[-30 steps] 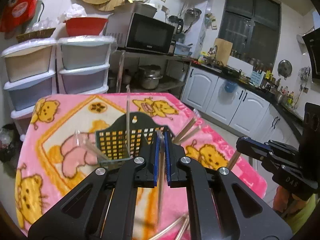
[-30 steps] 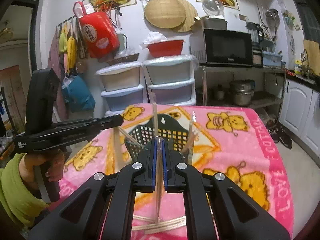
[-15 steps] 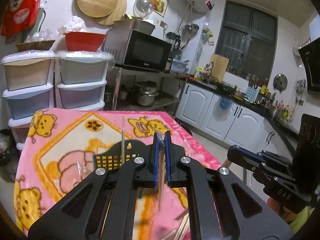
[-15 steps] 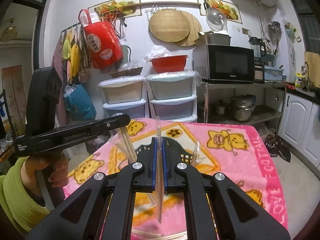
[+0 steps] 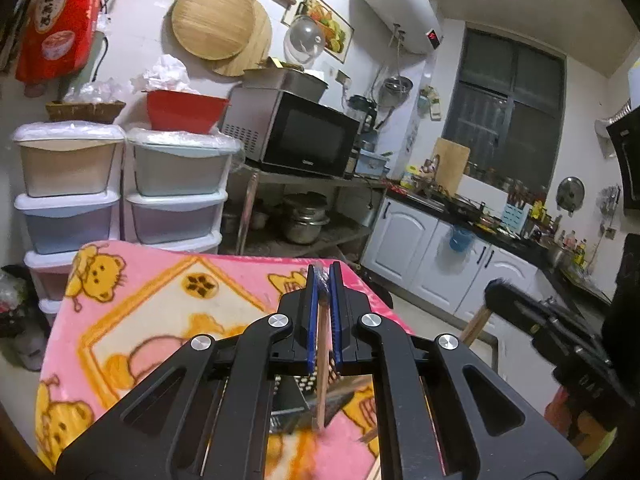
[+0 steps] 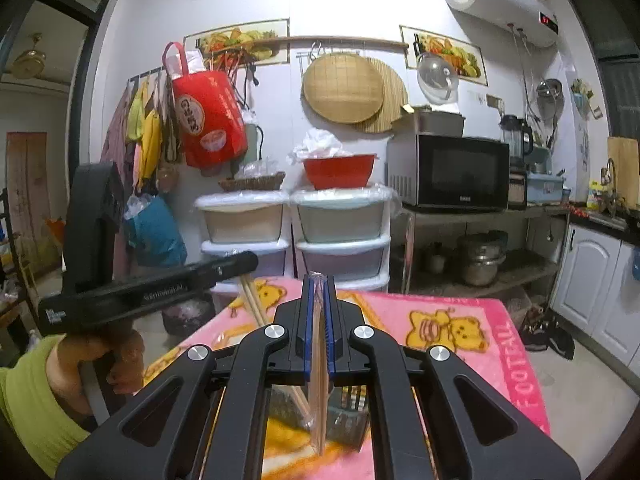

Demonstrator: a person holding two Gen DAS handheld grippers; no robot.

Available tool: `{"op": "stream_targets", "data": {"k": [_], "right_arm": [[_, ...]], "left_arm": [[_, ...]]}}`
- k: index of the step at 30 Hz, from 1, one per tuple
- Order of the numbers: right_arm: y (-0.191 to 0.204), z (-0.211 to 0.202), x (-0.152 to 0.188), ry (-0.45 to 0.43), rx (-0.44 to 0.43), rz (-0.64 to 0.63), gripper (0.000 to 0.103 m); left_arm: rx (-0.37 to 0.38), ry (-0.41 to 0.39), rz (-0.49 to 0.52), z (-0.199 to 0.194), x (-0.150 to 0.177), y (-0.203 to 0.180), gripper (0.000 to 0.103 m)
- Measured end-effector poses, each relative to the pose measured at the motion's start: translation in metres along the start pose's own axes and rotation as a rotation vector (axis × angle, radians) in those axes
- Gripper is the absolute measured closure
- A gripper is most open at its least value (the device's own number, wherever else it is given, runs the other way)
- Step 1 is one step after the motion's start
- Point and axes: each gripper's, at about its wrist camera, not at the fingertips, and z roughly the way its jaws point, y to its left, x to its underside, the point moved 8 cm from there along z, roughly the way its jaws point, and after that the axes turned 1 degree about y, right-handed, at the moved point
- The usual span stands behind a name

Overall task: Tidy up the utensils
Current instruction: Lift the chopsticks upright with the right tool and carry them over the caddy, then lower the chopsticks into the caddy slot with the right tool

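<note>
Fingers of the left gripper (image 5: 324,280) are pinched nearly shut on 1 wrapped pair of chopsticks (image 5: 321,372), and the right gripper (image 6: 318,284) is clamped the same way on another wrapped pair (image 6: 319,396); each pair hangs down between the blue pads, probably so the lower ends can be aimed into the black mesh basket (image 6: 348,420) that sits just under them. That basket rests on a pink cartoon-bear blanket (image 5: 160,292) covering the table; behind stand stacked plastic drawers (image 6: 340,236), a microwave (image 5: 304,136) and white kitchen cabinets (image 5: 436,256).

The dark basket (image 5: 316,404) is blurred and mostly hidden behind the left tool (image 5: 324,320).
</note>
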Motion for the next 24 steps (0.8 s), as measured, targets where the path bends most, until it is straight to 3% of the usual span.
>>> {"op": "stream_targets", "data": {"k": [12, 24], "right_arm": [[-0.007, 0.019, -0.042, -0.070, 0.049, -0.050, 0.098], [-0.022, 0.051, -0.038, -0.070, 0.069, -0.028, 0.098]], "left_arm": [[-0.071, -0.045, 0.009, 0.005, -0.021, 0.014, 0.100], [-0.105, -0.049, 0.040, 0.022, -0.012, 0.015, 0.100]]}}
